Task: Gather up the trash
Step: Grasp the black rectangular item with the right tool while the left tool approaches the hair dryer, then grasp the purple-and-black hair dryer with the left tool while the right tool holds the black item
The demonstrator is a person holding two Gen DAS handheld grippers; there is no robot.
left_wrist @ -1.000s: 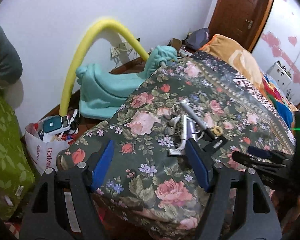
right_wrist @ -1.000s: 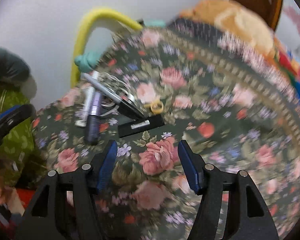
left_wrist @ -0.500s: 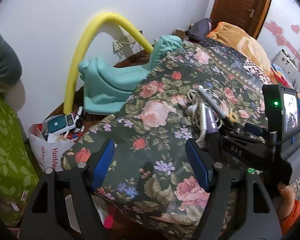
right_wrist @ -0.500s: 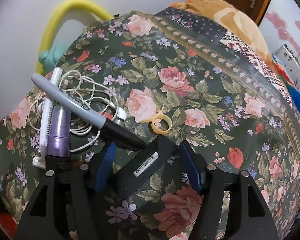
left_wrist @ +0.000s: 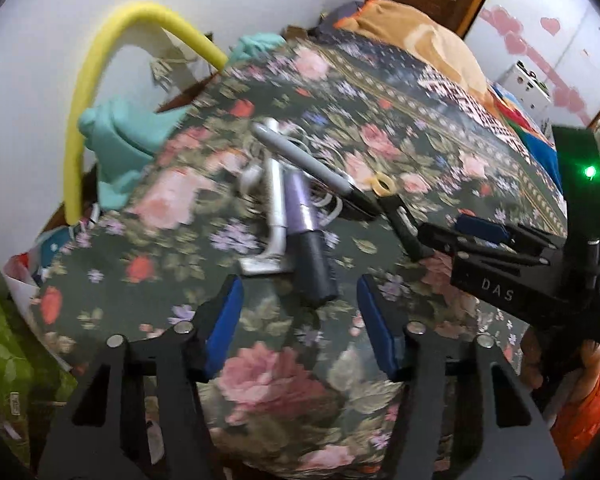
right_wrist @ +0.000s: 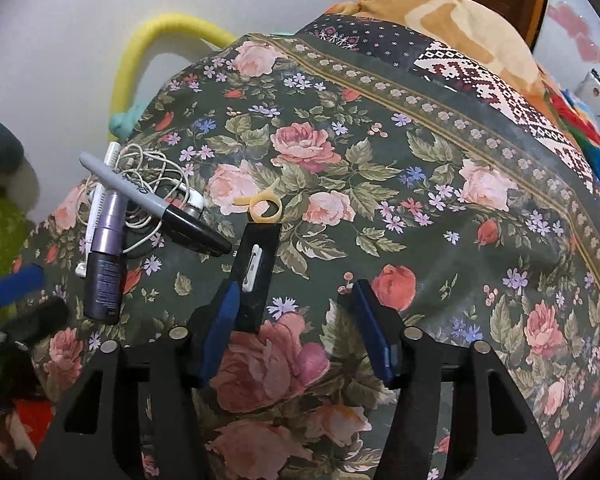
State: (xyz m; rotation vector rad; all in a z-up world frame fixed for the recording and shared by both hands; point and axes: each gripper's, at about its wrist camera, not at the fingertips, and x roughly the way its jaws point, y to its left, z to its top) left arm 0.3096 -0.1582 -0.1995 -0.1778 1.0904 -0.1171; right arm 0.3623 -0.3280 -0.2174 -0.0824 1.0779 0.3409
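Observation:
Trash lies on the floral bedspread [right_wrist: 380, 168]: a grey marker [right_wrist: 148, 200] with a black cap, a purple tube [right_wrist: 106, 256], a white stick [right_wrist: 98, 200], tangled white cable [right_wrist: 152, 176], a yellow ring [right_wrist: 264, 206] and a flat black piece [right_wrist: 256, 272]. My right gripper [right_wrist: 296, 320] is open, its left fingertip beside the black piece. My left gripper [left_wrist: 300, 316] is open just short of the purple tube [left_wrist: 310, 240]. The marker [left_wrist: 312, 166], the ring [left_wrist: 382, 184] and the right gripper [left_wrist: 480, 236] show in the left wrist view.
A yellow foam tube [left_wrist: 100, 80] arches against the wall over a teal plastic seat [left_wrist: 120, 136]. A bag of clutter [left_wrist: 24, 268] stands on the floor at the left. An orange blanket [right_wrist: 452, 12] lies at the far end of the bed.
My left gripper has swung right and closer, bringing the purple tube between its fingers' line. My right gripper has pulled back slightly; the black piece now sits by its left fingertip.

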